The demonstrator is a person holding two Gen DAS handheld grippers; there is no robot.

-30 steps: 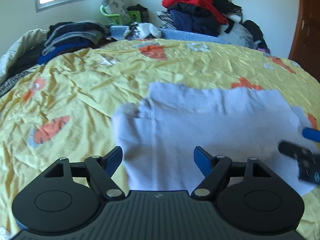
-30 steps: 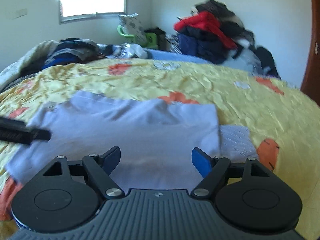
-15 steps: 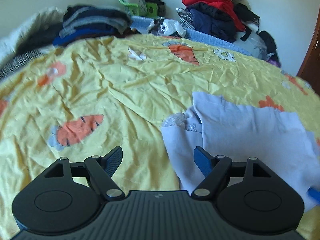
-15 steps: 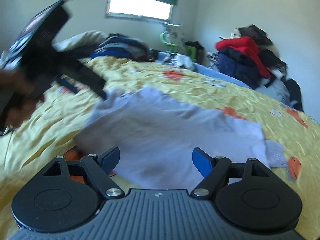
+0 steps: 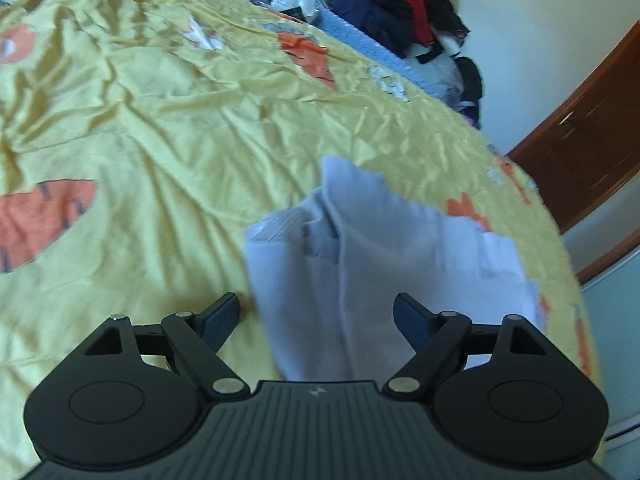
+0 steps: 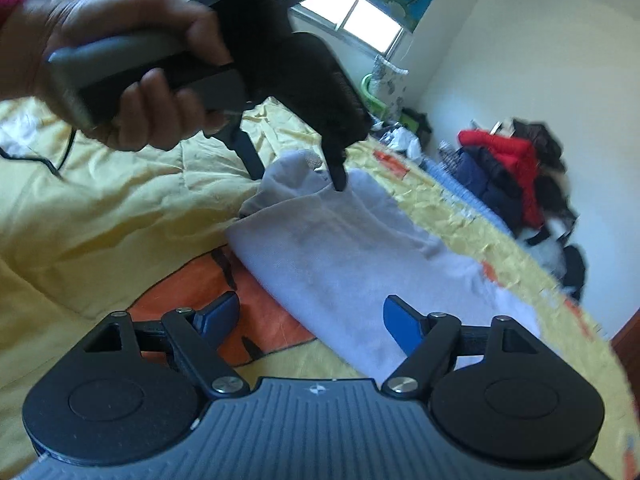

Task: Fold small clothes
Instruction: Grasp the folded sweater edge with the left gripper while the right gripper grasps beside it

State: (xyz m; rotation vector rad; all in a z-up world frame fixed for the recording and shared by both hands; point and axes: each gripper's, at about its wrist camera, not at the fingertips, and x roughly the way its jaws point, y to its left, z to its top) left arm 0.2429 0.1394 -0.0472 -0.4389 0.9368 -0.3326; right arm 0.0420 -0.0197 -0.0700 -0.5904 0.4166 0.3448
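A small pale lilac garment is lying on a yellow bed sheet with orange carrot pictures on it. The cloth is folded over itself, and a seam is running down its middle in the left wrist view. One corner is bunched up at the far left end in the right wrist view.

The left gripper is being held just above the near edge of the garment. Its jaws are being kept wide apart and nothing is being pinched between them. The left finger is hanging over the sheet and the right finger over the cloth. In the right wrist view the same gripper is being held by the person's left hand, and its dark fingers are pointing down at the bunched corner. One fingertip is looking very close to the cloth, but whether it is touching cannot be told.

The right gripper is being held over the near side of the garment. Its blue-tipped jaws are also spread wide, with nothing between them.

At the far side of the bed, a heap of clothes in red, navy and black is piled against a white wall. A brown wooden door is showing at the right, and a bright window is showing behind the hand.
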